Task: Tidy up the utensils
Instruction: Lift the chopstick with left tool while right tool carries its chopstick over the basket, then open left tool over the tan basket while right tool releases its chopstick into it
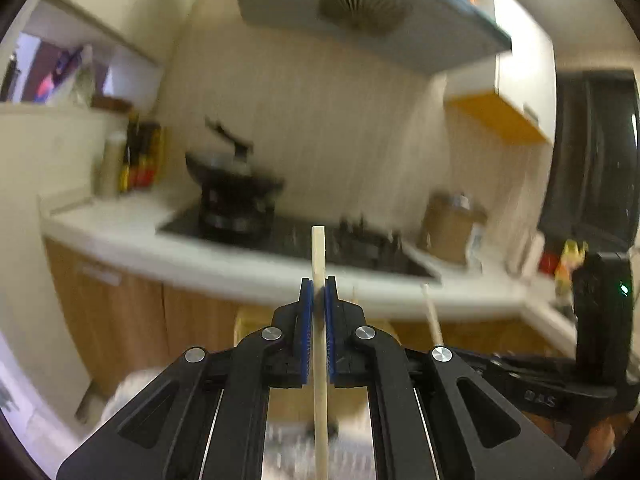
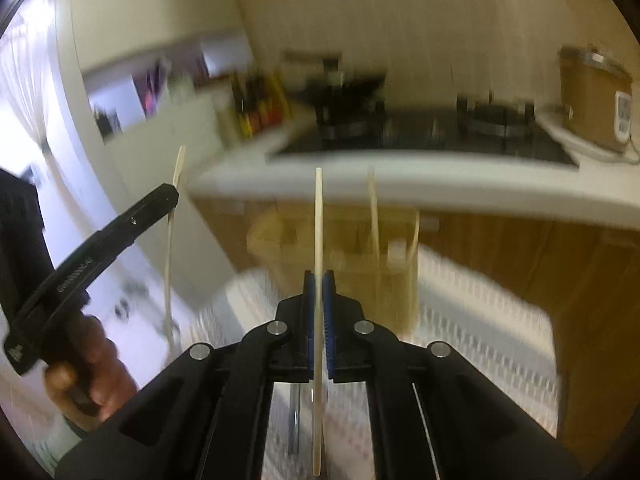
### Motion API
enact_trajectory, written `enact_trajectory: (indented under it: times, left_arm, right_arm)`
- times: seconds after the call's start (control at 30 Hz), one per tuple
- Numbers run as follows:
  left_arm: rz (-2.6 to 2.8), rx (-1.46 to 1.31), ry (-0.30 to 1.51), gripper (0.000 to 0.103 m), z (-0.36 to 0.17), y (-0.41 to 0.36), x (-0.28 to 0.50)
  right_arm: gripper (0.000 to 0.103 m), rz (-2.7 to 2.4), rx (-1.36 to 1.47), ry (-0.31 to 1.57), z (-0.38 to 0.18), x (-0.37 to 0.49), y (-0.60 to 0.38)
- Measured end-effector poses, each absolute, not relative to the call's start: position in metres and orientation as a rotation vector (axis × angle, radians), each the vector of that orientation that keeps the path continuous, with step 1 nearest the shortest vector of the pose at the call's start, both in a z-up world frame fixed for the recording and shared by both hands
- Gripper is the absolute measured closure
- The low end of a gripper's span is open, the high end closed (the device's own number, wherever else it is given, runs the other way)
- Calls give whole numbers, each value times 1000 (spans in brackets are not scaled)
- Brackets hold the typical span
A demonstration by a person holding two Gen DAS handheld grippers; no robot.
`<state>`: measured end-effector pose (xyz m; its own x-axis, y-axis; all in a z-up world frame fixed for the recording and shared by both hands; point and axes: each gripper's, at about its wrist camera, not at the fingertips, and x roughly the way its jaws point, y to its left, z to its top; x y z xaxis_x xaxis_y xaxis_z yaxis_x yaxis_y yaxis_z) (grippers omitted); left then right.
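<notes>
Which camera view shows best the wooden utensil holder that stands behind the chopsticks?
The right wrist view: the utensil holder shows almost whole, though blurred, with sticks inside. The left wrist view shows only its pale rim, behind the left gripper.

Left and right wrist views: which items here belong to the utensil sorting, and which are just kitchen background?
Job:
- chopstick in left gripper
- chopstick in right gripper
- wooden holder, blurred

Background:
- wok
- sauce bottles
- range hood
- rice cooker
</notes>
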<state>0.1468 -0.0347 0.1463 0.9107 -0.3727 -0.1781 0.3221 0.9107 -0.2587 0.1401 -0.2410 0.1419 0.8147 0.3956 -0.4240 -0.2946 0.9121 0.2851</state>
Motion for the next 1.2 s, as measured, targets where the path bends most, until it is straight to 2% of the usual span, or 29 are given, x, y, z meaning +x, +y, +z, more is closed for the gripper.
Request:
enact_trajectory:
  times: [0.17, 0.37, 0.7, 1.1, 1.13, 1.2]
  left_arm:
    - [-344, -352, 79, 99, 161, -35, 182]
    - [-261, -395, -5, 99, 159, -49, 220]
    - [-134, -338, -39, 99, 123, -73, 244]
    - [-95, -327, -7, 98, 93, -68, 245]
    - [-100, -321, 1, 97, 93, -67, 243]
    - [-113, -314, 14, 79, 94, -63, 238]
  right_arm:
    - [100, 318, 249, 314, 176, 169, -257]
    - [100, 241, 242, 205, 178, 212, -262]
    - [100, 193, 157, 182, 129, 249, -254]
    - [100, 198, 100, 176, 103, 235, -244]
    - [100, 200, 101, 179, 102, 231, -244]
    - [99, 208, 100, 190, 102, 225, -246]
